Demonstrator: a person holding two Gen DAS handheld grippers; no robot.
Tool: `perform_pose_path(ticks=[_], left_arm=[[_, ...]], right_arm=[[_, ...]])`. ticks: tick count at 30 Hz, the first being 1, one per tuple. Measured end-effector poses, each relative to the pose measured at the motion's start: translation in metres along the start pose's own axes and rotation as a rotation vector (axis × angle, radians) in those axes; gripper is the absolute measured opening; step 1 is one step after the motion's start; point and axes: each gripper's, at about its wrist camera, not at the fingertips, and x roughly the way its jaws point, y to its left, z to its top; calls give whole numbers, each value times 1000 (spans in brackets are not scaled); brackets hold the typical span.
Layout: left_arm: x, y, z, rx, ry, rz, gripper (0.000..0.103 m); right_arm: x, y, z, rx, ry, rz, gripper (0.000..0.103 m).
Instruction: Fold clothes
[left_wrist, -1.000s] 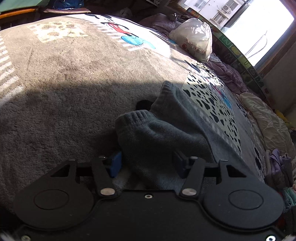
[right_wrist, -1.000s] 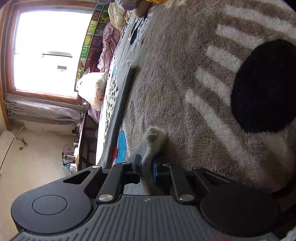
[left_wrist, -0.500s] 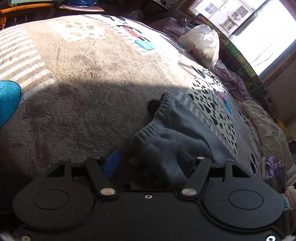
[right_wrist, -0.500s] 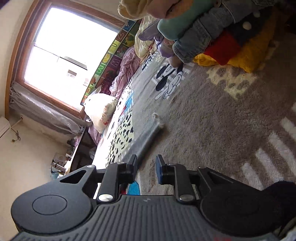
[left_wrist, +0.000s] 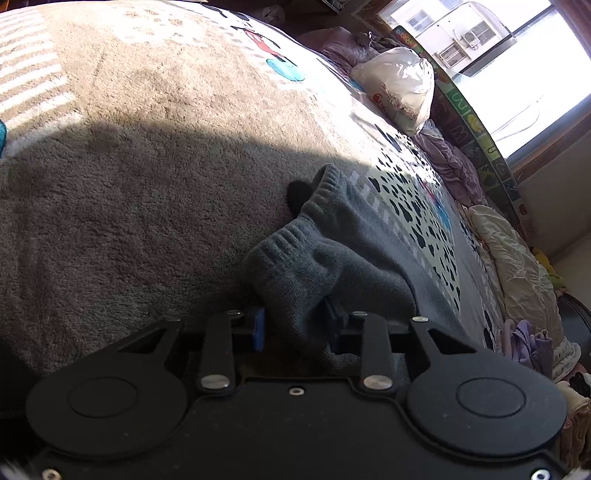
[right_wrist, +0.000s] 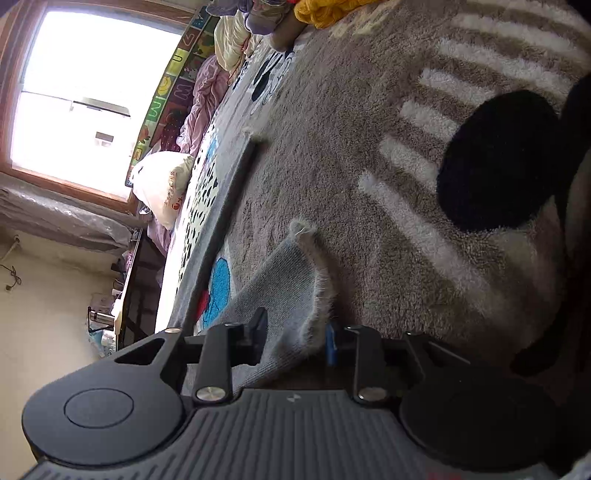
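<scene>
A grey knit garment (left_wrist: 332, 266) with ribbed cuffs lies on a fluffy brown patterned blanket (left_wrist: 147, 166). My left gripper (left_wrist: 295, 326) has closed on a bunched ribbed end of it, the fabric pinched between the blue pad and the black finger. In the right wrist view the same grey garment (right_wrist: 280, 295) runs away as a long strip, with a frayed pale edge. My right gripper (right_wrist: 295, 339) sits around that edge with its jaws partly apart, fabric between them; whether it grips is unclear.
A white plastic bag (left_wrist: 399, 92) and purple bedding (left_wrist: 454, 166) lie by the window. A pile of clothes (left_wrist: 524, 339) sits at the right. A black patch of the blanket (right_wrist: 495, 158) is to the right of my right gripper.
My left gripper has narrowed from wide open onto the garment's bunched end. My right gripper swung back down to the garment's frayed edge and its jaws are wider than before.
</scene>
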Motion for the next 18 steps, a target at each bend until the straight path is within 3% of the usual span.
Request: perform_pose_path(ticks=[2, 5, 8, 9, 10, 11, 12, 15, 16, 18], left_arm=[[-9, -4, 2, 18, -19, -19, 11], [-22, -9, 5, 46, -49, -46, 10], [-14, -13, 1, 103, 31, 39, 14], [-10, -14, -1, 124, 66, 70, 20], [-8, -12, -2, 113, 84, 77, 41], [-9, -10, -2, 87, 90, 69, 52], [-12, -9, -2, 70, 82, 68, 53], [-22, -6, 3, 46, 18, 63, 58], [-20, -5, 3, 45, 16, 61, 58], [-13, -4, 2, 45, 23, 68, 58]], right_arm=[[5, 2, 5, -1, 2, 41, 7], [-11, 23, 20, -13, -59, 160, 7], [-40, 61, 51, -110, -148, 196, 7], [-34, 63, 59, -134, -110, 153, 7], [-25, 63, 65, -156, -56, 97, 7], [-15, 63, 72, -177, -2, 41, 9], [-5, 63, 79, -198, 52, -15, 12], [0, 38, 67, -180, 56, -80, 25], [-3, 29, 62, -172, 32, -94, 44], [-9, 11, 51, -147, -29, -46, 45]])
